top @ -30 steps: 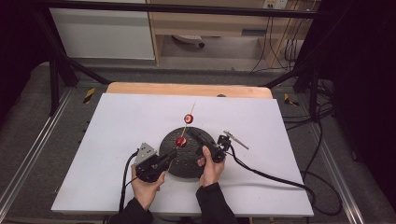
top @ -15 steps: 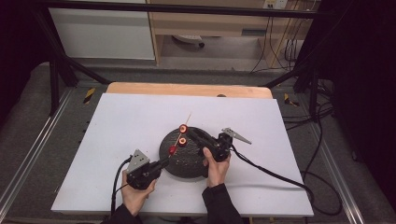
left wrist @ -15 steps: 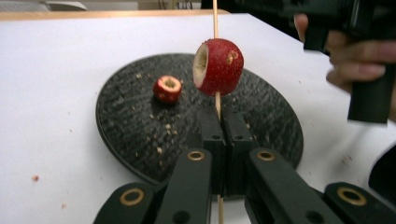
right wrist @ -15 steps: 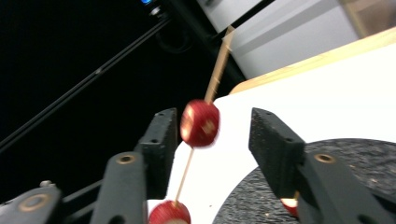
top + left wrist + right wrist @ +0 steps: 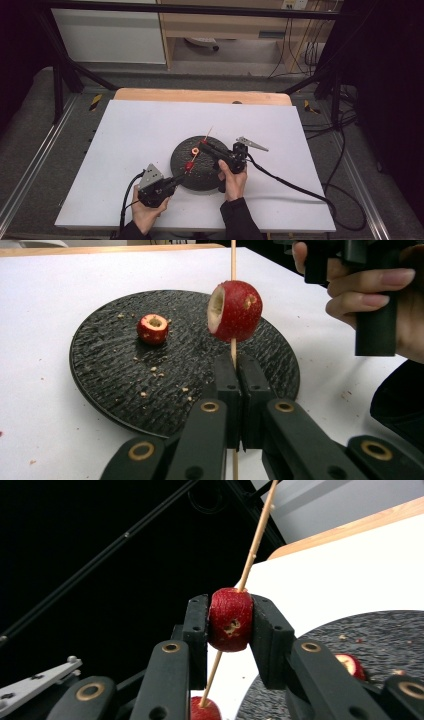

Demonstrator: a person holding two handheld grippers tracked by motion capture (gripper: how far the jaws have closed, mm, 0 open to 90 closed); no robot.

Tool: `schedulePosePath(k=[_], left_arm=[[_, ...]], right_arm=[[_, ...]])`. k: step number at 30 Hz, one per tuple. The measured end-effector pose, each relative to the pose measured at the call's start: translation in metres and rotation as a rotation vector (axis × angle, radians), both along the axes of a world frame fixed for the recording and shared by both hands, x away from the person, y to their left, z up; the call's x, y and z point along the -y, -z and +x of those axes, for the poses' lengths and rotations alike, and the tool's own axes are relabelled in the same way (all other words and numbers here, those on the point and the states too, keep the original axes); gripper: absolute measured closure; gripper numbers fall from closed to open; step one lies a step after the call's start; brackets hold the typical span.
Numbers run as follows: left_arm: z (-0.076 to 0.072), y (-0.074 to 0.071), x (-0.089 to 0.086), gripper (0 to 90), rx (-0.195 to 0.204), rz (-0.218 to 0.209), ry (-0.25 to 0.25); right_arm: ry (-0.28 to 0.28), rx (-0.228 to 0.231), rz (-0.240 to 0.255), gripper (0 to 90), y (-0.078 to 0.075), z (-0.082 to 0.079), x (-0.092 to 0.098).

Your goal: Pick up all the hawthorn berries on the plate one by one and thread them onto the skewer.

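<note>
A thin wooden skewer (image 5: pixel 233 260) rises from my left gripper (image 5: pixel 233 371), whose jaws are shut on its lower end. A red cored fruit piece (image 5: pixel 236 310) is threaded on it just above the jaws, over the black round plate (image 5: pixel 110 370). Higher on the skewer (image 5: pixel 255 535), my right gripper (image 5: pixel 231 620) has just closed on a second red piece (image 5: pixel 231 630), its pads pressing both sides. A third piece (image 5: pixel 152 328) lies loose on the plate. In the high view, the left gripper (image 5: pixel 179 178) is at the plate's (image 5: pixel 200 177) near-left edge and the right gripper (image 5: pixel 204 144) is over its middle.
The plate sits on a white table top (image 5: pixel 140 130) with crumbs scattered on it. Cables (image 5: pixel 290 182) trail from both grippers across the near side. A wooden strip (image 5: pixel 200 95) edges the far side, and metal frame rails (image 5: pixel 30 165) run along the left and right.
The right gripper swung left from the plate's right edge to the skewer and closed on the upper fruit piece. The left hand shifted slightly and the skewer now leans lower.
</note>
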State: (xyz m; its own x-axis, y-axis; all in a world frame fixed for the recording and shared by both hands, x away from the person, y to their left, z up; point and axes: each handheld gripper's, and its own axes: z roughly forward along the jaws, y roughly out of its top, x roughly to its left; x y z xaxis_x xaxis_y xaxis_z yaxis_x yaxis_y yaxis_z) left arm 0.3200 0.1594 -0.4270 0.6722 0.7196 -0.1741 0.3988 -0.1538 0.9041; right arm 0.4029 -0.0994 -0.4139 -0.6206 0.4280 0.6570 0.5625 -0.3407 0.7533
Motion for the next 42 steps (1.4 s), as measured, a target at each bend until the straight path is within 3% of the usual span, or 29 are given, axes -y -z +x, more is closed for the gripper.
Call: schedulePosePath(k=[9, 17, 22, 27, 32, 35, 38, 42], left_arm=[[0.006, -0.002, 0.005, 88.4, -0.003, 0.003, -0.001], [0.011, 0.000, 0.009, 88.4, -0.013, 0.000, 0.004], [0.011, -0.001, -0.002, 88.4, -0.026, -0.011, 0.005], [0.005, -0.003, -0.022, 88.4, -0.037, 0.012, 0.012], [0.001, -0.004, -0.041, 88.3, -0.055, 0.078, 0.006], [-0.003, -0.004, -0.052, 88.3, -0.059, 0.115, -0.001], [-0.004, -0.002, -0.062, 88.2, -0.068, 0.132, -0.005], [-0.004, 0.001, -0.071, 88.2, -0.085, 0.152, 0.001]], right_arm=[[-0.042, -0.028, -0.008, 72.8, 0.008, -0.005, -0.005], [-0.065, -0.048, -0.054, 72.3, 0.016, -0.011, -0.009], [-0.049, -0.024, -0.097, 56.5, 0.010, -0.011, -0.005], [-0.036, 0.019, -0.217, 37.0, 0.000, -0.012, 0.002], [-0.056, 0.032, -0.354, 20.4, -0.002, -0.007, 0.008], [-0.076, 0.034, -0.449, 14.9, -0.001, -0.004, 0.011], [-0.094, 0.024, -0.526, 10.7, -0.001, 0.000, 0.013], [-0.129, 0.008, -0.668, 7.5, -0.004, 0.008, 0.007]])
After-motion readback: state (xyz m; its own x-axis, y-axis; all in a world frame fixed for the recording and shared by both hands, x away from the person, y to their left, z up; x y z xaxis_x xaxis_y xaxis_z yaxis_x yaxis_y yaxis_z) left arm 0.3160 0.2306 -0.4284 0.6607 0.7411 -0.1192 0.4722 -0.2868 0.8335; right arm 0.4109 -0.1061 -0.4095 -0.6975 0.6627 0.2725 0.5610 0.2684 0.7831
